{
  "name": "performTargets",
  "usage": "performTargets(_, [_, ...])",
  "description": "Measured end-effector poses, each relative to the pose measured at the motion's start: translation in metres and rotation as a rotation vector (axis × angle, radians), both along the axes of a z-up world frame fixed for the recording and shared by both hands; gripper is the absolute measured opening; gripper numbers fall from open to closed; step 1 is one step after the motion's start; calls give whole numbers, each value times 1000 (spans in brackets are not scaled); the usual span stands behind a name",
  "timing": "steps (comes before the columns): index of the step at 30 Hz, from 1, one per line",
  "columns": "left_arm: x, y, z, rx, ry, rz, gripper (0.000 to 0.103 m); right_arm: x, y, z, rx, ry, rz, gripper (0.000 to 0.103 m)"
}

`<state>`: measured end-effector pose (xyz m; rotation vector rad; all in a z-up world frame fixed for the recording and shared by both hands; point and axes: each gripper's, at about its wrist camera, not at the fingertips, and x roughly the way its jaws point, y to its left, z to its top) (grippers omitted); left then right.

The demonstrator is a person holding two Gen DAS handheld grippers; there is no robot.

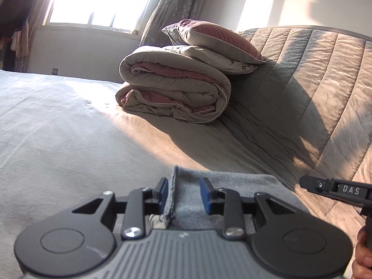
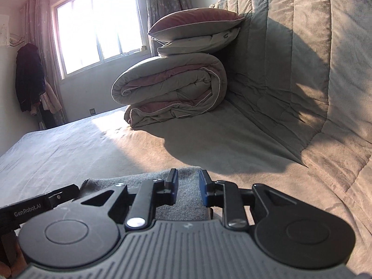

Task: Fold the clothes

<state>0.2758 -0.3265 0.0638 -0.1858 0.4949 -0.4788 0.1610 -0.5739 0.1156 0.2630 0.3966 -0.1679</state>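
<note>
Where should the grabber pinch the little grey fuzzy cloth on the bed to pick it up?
Probably the raised hemmed edge of the grey cloth, coming from the near side along the bed. It stands up between the left gripper pads; the rest lies flat.

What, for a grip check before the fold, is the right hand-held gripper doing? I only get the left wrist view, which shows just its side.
Observer: The right hand-held gripper has its jaws apart over the grey garment. The cloth shows in the gap, and the pads do not press on it.
Operator: How does the garment lie at that end?
Observer: It lies flat on the bed sheet, its far edge about level with the fingertips.
Operator: Any other clothes nearby?
Observer: A dark jacket hangs in the corner left of the window, off the bed.
</note>
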Motion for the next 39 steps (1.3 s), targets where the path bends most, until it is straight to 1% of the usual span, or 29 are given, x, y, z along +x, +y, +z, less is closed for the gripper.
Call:
performTargets(3, [-11, 12, 8, 30, 49, -13, 44, -16, 5, 12, 49, 3, -7, 26])
performTargets(5, [-23, 22, 13, 41, 83, -10, 45, -27, 11, 19, 91, 5, -6, 27])
performTargets(6, [-28, 27, 16, 47, 100, -8, 45, -34, 16, 23, 97, 5, -8, 29])
performTargets(7, [-34, 32, 19, 52, 118, -6, 48, -40, 21, 28, 95, 4, -9, 33])
performTargets(9, [-45, 41, 27, 62, 150, -10, 54, -53, 33, 37, 95, 9, -14, 37])
performTargets(10, [-52, 47, 31, 62, 169, -12, 57, -59, 39, 42, 95, 11, -16, 38])
performTargets(12, [-66, 59, 40, 66, 198, -13, 59, -71, 52, 51, 95, 14, -21, 39])
performTargets(14, [-80, 69, 48, 88, 209, -9, 62, -85, 66, 61, 97, 9, -20, 43])
performTargets(16, [-95, 80, 55, 108, 220, -7, 70, -98, 79, 68, 99, 10, -22, 48])
performTargets(20, [-121, 102, 62, 130, 251, -17, 81, -121, 108, 81, 56, 26, -56, 52])
performTargets(22, [-136, 111, 64, 152, 253, -19, 87, -134, 121, 85, 46, 35, -78, 54])
performTargets(23, [-144, 116, 67, 167, 254, -19, 88, -140, 128, 86, 46, 42, -87, 55])
performTargets(25, [-156, 125, 70, 183, 250, -20, 96, -153, 140, 87, 50, 52, -103, 65])
performTargets(26, [-164, 129, 72, 192, 246, -19, 99, -160, 147, 86, 50, 54, -111, 66])
performTargets(27, [-172, 133, 73, 207, 241, -17, 103, -167, 153, 85, 48, 60, -121, 71])
performTargets(28, [-177, 136, 74, 219, 239, -21, 103, -173, 160, 83, 44, 69, -132, 76])
performTargets(29, [-183, 138, 74, 235, 243, -28, 103, -178, 165, 79, 41, 72, -141, 78])
performTargets(30, [-188, 139, 72, 248, 253, -35, 103, -181, 171, 73, 39, 73, -150, 82])
performTargets(31, [-193, 141, 68, 256, 266, -44, 103, -185, 176, 68, 36, 74, -159, 90])
performTargets(32, [-196, 142, 66, 259, 272, -49, 103, -189, 181, 63, 33, 75, -168, 95])
performTargets(33, [-200, 142, 63, 263, 269, -57, 103, -193, 187, 57, 31, 76, -176, 103])
performTargets(34, [-204, 143, 60, 266, 267, -64, 103, -196, 192, 52, 28, 77, -185, 103])
performTargets(36, [-210, 140, 54, 303, 253, -60, 103, -197, 200, 42, 6, 94, -207, 103])
performTargets(39, [-212, 134, 46, 332, 226, -32, 103, -197, 206, 29, -5, 101, -229, 103])
